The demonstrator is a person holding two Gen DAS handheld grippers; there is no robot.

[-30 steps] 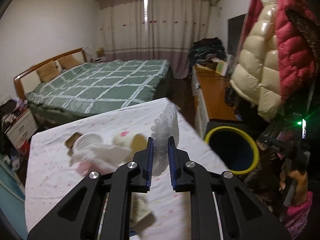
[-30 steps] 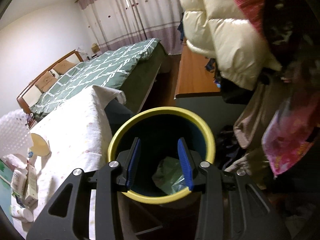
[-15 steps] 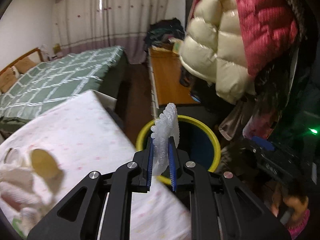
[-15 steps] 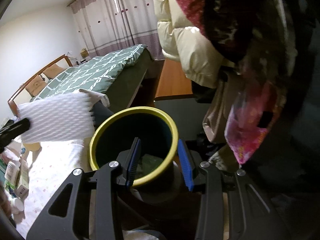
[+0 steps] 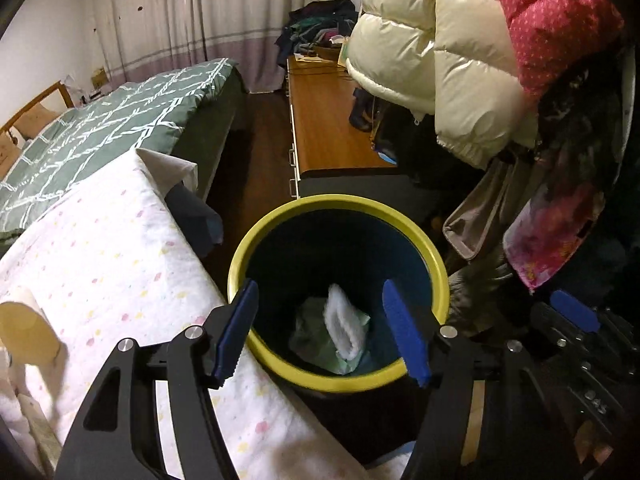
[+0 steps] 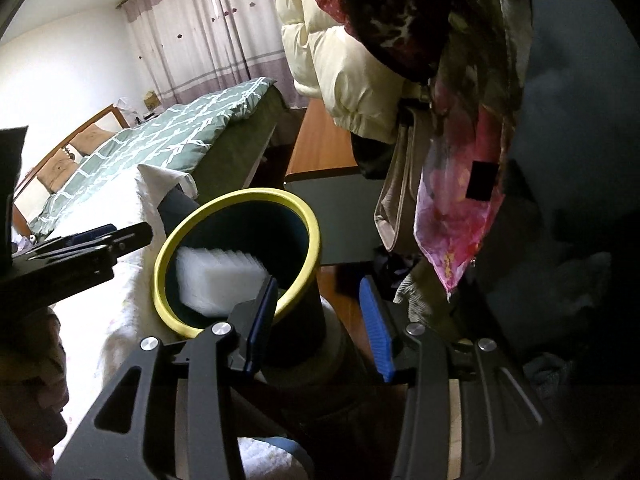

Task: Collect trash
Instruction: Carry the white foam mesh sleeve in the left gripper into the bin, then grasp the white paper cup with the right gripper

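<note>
Item: foam sheet point(image 5: 345, 322), white, in bin point(image 5: 280, 216) atop green wrapper point(image 5: 316, 340); L claw point(image 5: 320, 330) above rim, jaws just opened, nothing btwn; R claw point(image 6: 318, 316) beside bin, apart, empty; tip: lift L clear w/o bumping rim.

- Bed point(image 5: 100, 120) w/ green checked blanket, far left.
- Pale curtains point(image 5: 208, 20) at the back.
- Puffy cream coat point(image 5: 448, 68) hangs top right, red dotted coat point(image 5: 552, 20) next to it.
- Long wood cabinet point(image 5: 328, 128) btw bed & coats.
- White spotty cloth point(image 5: 112, 264) on table, near left.
</note>
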